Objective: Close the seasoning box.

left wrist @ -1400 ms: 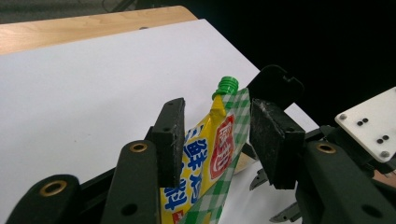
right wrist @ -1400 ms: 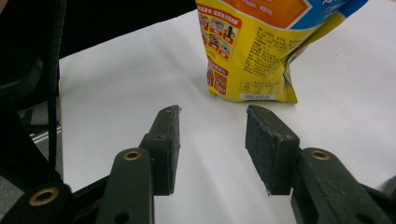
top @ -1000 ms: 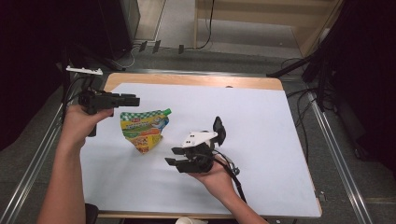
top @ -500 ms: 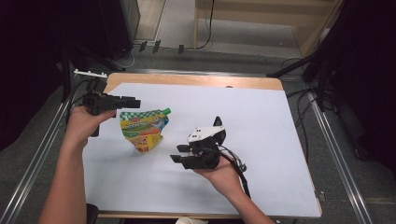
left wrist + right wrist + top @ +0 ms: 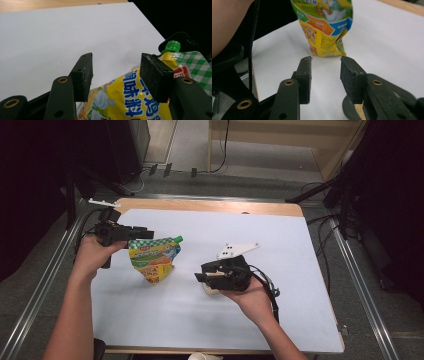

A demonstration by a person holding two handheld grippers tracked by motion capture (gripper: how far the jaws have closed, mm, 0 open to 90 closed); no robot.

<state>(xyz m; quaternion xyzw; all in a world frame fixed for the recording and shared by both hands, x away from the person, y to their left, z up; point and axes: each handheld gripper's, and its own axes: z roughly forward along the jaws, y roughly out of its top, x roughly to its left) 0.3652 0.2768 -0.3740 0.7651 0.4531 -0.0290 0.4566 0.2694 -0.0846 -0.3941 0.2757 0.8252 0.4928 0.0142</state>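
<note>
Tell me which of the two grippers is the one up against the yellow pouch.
The left gripper, jaws either side of the pouch top by its green cap; the right gripper sits apart.

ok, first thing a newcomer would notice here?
The bright yellow-and-green spouted pouch at the left of the white table, its green cap pointing up. The left hand-held gripper is at its top edge with jaws open around it. The right hand-held gripper, jaws open and empty, points at the pouch from the right.
</note>
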